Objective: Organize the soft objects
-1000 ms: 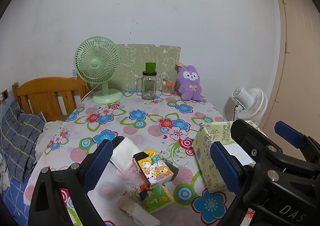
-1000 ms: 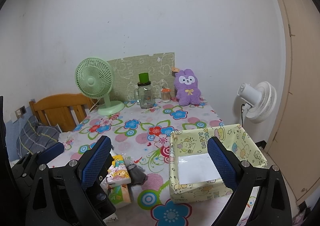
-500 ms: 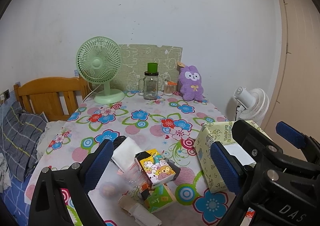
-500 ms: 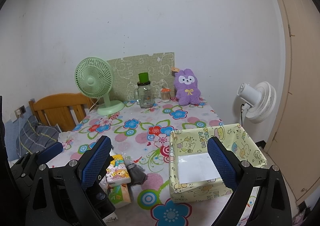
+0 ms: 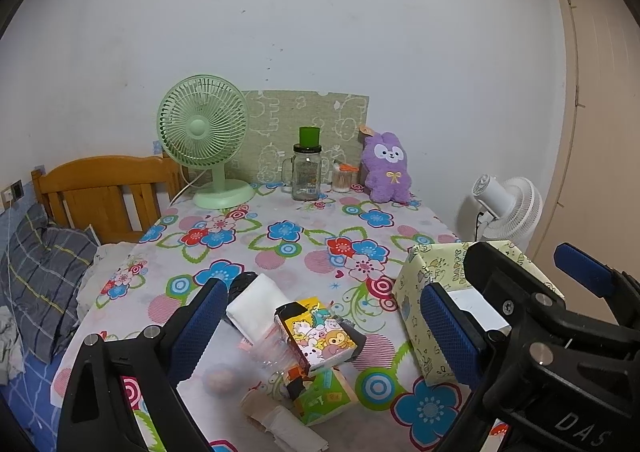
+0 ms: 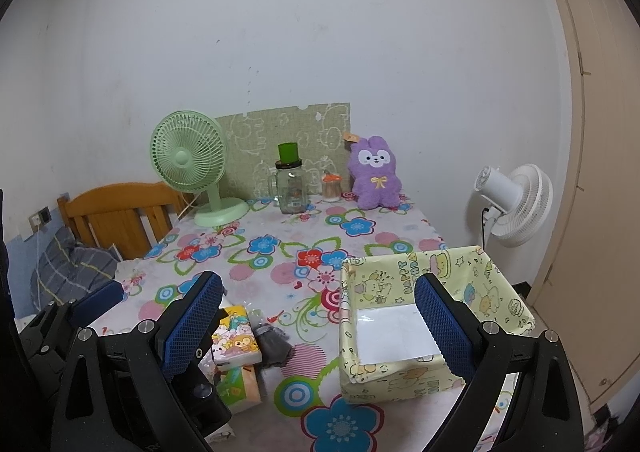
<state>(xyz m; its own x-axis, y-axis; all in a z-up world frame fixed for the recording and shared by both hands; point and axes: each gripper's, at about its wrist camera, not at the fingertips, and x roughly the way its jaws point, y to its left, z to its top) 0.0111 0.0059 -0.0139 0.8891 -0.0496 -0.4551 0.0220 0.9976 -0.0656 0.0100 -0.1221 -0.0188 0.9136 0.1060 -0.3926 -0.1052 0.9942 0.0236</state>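
Observation:
A pile of soft packs lies near the table's front edge: a cartoon-print tissue pack (image 5: 320,336) (image 6: 235,336), a green pack (image 5: 326,396) under it, a white folded cloth (image 5: 256,306), a grey sock-like piece (image 6: 272,344) and a clear wrapper. A yellow cartoon-print box (image 6: 432,316) (image 5: 420,292) stands open at the front right, with a white bottom. A purple plush rabbit (image 5: 386,168) (image 6: 374,178) sits at the back. My left gripper (image 5: 320,336) is open above the pile. My right gripper (image 6: 316,326) is open and empty, between pile and box.
A green desk fan (image 5: 206,136), a glass jar with a green lid (image 5: 306,172) and a small cotton-swab jar (image 5: 344,178) stand along the back wall. A wooden chair (image 5: 104,196) and bedding lie left. A white floor fan (image 6: 514,204) stands right.
Both views have shifted only slightly; the left gripper drifted a little. Nothing was gripped or moved on the table.

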